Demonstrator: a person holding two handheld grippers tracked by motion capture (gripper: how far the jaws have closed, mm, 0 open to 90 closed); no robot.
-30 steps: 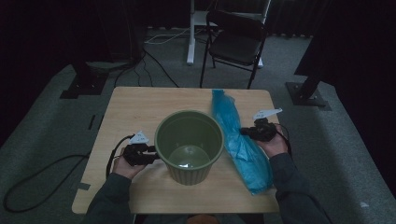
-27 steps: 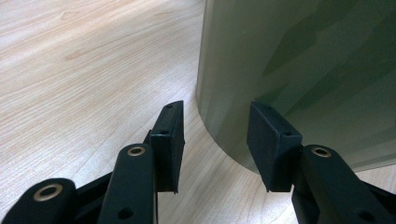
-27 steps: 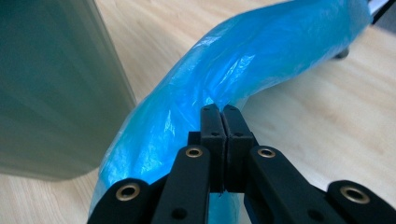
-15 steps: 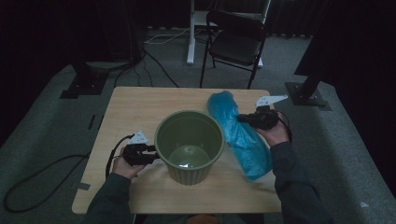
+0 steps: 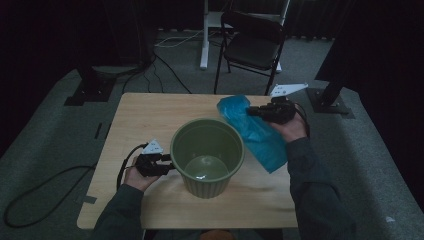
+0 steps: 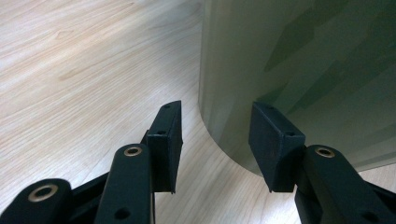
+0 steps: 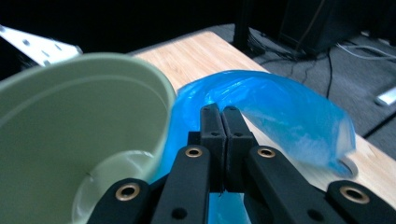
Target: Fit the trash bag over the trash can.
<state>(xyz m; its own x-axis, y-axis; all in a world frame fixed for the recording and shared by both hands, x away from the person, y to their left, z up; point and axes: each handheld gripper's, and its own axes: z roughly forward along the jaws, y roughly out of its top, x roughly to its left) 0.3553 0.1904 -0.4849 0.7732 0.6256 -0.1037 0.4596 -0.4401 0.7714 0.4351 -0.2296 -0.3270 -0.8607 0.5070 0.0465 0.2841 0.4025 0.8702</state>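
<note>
Since the earlier frames the right gripper [image 5: 252, 111] has risen and carried the blue bag [image 5: 252, 131] with it: the bag lay flat along the table [image 5: 135, 115] to the right of the green bin [image 5: 207, 156], and now its far end hangs up off the wood while its near end still trails down beside the bin. The bin has stayed put.

That gripper's jaws are pressed together on a fold of the thin plastic, as the right gripper view shows, with the bag [image 7: 280, 112] billowing just beyond the bin's rim [image 7: 93, 65].

The left gripper [image 5: 167, 164] sits against the left side of the bin, low on the wall. Its jaws have just been opening; in the left gripper view they stand spread, the bin wall [image 6: 299, 70] just past them and not pinched.

As I judge it, the job is lining the bin with the bag, and it is at an early stage: the bag is picked up but not opened or spread over the rim. Left to do: shake it open, lower it in, fold its mouth around the rim.

The bin itself looks empty, with only a pale sheen at its bottom.
</note>
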